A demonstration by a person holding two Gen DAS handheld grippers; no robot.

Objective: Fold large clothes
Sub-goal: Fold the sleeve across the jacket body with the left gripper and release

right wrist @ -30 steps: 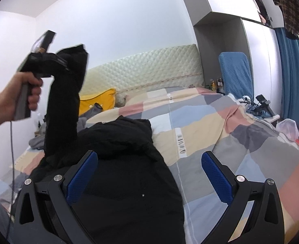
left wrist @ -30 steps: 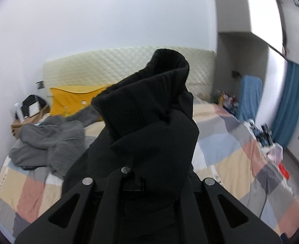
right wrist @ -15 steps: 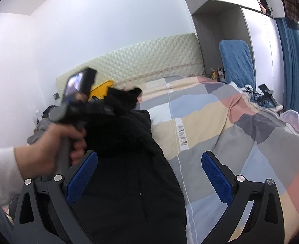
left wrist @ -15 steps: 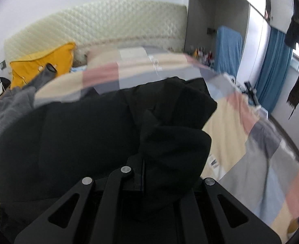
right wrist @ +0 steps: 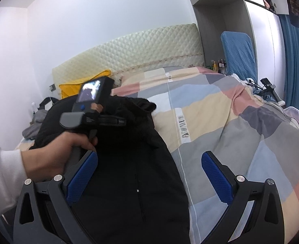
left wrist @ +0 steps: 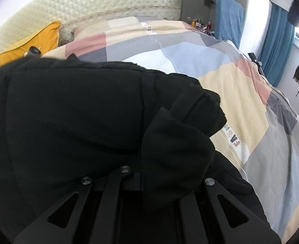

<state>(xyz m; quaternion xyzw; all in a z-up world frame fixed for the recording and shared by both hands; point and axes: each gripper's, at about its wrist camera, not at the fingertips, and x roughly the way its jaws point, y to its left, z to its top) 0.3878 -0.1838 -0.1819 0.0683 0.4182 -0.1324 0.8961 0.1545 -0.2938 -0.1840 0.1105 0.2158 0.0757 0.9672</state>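
- Bed (right wrist: pixel 220 126) with a patchwork duvet takes up most of both views; its right half lies bare and flat, which gives plenty of open room for moving on that side.
- Black coat (right wrist: pixel 129 172) lies lengthwise on the bed's left half, its right edge running along the duvet beside a printed white stripe.
- Sleeve (left wrist: pixel 182 138) of the coat is folded across the body (it looks bunched rather than flat), so my reading is that the sleeve-in fold is the step in hand.
- Left tongs (right wrist: pixel 112 121) sit low over the coat's upper part, gripped by the left hand (right wrist: pixel 57 154); the wrist view shows sleeve cloth draped between their arms, so they seem to be closed on it, though the tips are hidden.
- Right tongs (right wrist: pixel 149 174) hover wide apart over the coat's lower part, holding nothing.
- Next move, I judge, calls for laying the sleeve flat and letting go, then taking the hem with the right tongs.
- Grey garment (right wrist: pixel 34 126) and yellow pillow (right wrist: pixel 72 89) crowd the far left near the headboard (right wrist: pixel 139 48), leaving little room there.
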